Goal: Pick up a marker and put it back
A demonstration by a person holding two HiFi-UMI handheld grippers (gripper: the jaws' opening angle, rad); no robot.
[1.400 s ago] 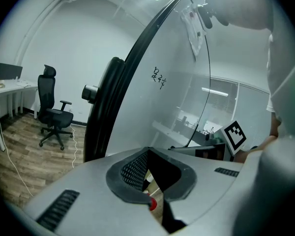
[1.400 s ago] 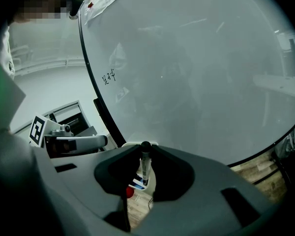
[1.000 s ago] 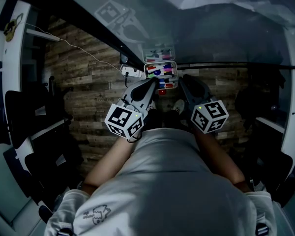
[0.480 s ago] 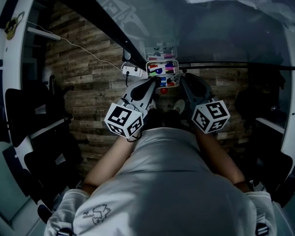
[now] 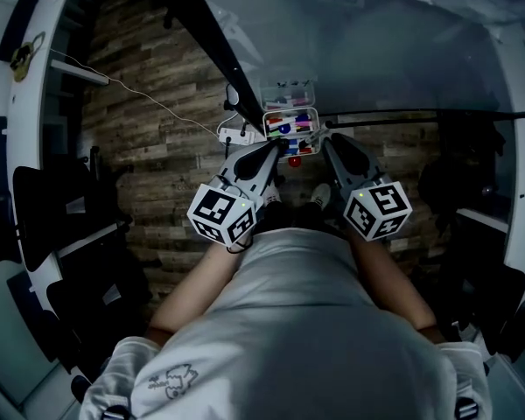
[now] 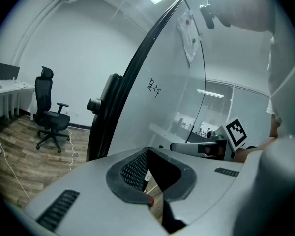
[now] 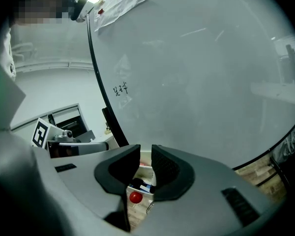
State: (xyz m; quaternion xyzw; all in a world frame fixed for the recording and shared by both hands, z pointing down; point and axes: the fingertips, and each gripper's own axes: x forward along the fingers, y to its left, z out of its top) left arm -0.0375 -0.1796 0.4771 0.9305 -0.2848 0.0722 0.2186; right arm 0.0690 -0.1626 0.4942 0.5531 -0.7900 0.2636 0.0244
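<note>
The markers [image 5: 289, 127] are lying in the box [image 5: 315, 121], probably light, hard and slippery, so pinching one's middle is looking safest. The right hand-held gripper [image 7: 145, 151] is gaping a little, empty; the left hand-held gripper [image 6: 148, 151] is pressing shut

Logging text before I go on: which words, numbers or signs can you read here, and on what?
Black handwriting on the whiteboard: too blurred to read.
Sheet pinned at the whiteboard's top: print too small.
Small print on the person's shirt: unreadable.
Nothing else legible.
</note>
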